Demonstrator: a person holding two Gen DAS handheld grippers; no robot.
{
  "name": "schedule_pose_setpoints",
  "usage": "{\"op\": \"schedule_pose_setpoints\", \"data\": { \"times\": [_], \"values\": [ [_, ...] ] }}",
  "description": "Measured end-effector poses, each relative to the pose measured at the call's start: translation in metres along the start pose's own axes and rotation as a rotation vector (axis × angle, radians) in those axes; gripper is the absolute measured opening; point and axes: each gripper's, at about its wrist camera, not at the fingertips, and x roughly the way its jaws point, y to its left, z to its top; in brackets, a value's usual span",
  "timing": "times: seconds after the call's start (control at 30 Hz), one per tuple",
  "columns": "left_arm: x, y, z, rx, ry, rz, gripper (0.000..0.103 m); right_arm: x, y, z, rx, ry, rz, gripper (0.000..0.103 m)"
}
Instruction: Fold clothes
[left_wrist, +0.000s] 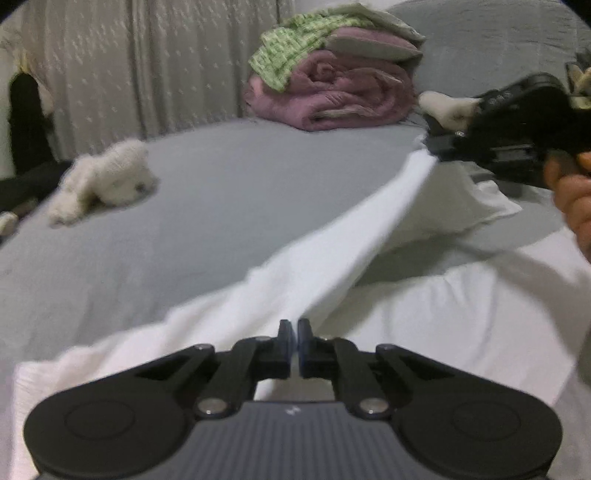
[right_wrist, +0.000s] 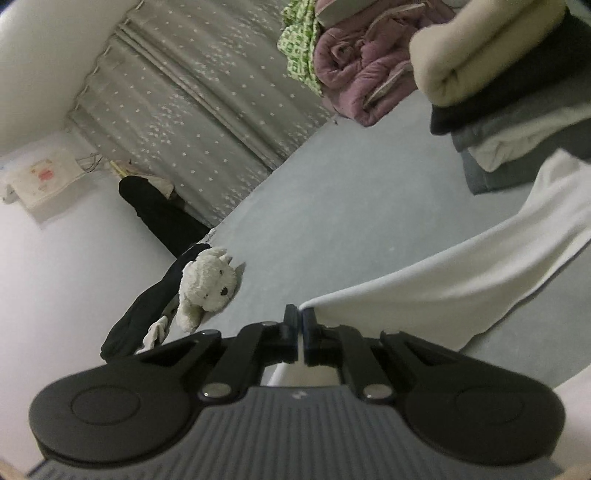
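A white garment (left_wrist: 332, 251) lies on a grey bed (left_wrist: 203, 192), one edge lifted and stretched taut between both grippers. My left gripper (left_wrist: 297, 328) is shut on the near end of that edge. My right gripper (left_wrist: 430, 146) shows at the right of the left wrist view, shut on the far end above the bed. In the right wrist view the right gripper (right_wrist: 300, 317) is shut on the white garment (right_wrist: 461, 280), which hangs away to the right.
A white plush dog (left_wrist: 107, 177) lies at the left of the bed (right_wrist: 351, 206); it also shows in the right wrist view (right_wrist: 207, 284). Rolled pink and green bedding (left_wrist: 332, 88) sits at the back. A stack of folded clothes (right_wrist: 509, 88) sits at the right. A grey curtain (left_wrist: 147, 66) hangs behind.
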Motion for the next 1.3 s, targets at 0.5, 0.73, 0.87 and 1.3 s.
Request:
{"op": "schedule_pose_setpoints", "data": {
  "times": [0.5, 0.73, 0.87, 1.3],
  "values": [
    [-0.051, 0.002, -0.017, 0.15, -0.084, -0.094, 0.003, -0.061, 0.032, -0.027, -0.334, 0.026, 0.011, 0.005],
    [-0.056, 0.005, -0.035, 0.174, -0.007, -0.178, 0.003, -0.061, 0.005, -0.059, -0.412, 0.189, -0.065, 0.005],
    [-0.048, 0.005, -0.047, 0.183, 0.073, -0.205, 0.003, -0.051, -0.008, -0.076, -0.446, 0.286, -0.102, 0.005],
    [-0.067, 0.023, -0.057, 0.003, 0.156, -0.224, 0.032, -0.042, 0.0, -0.086, -0.601, 0.452, -0.166, 0.027]
  ]
}}
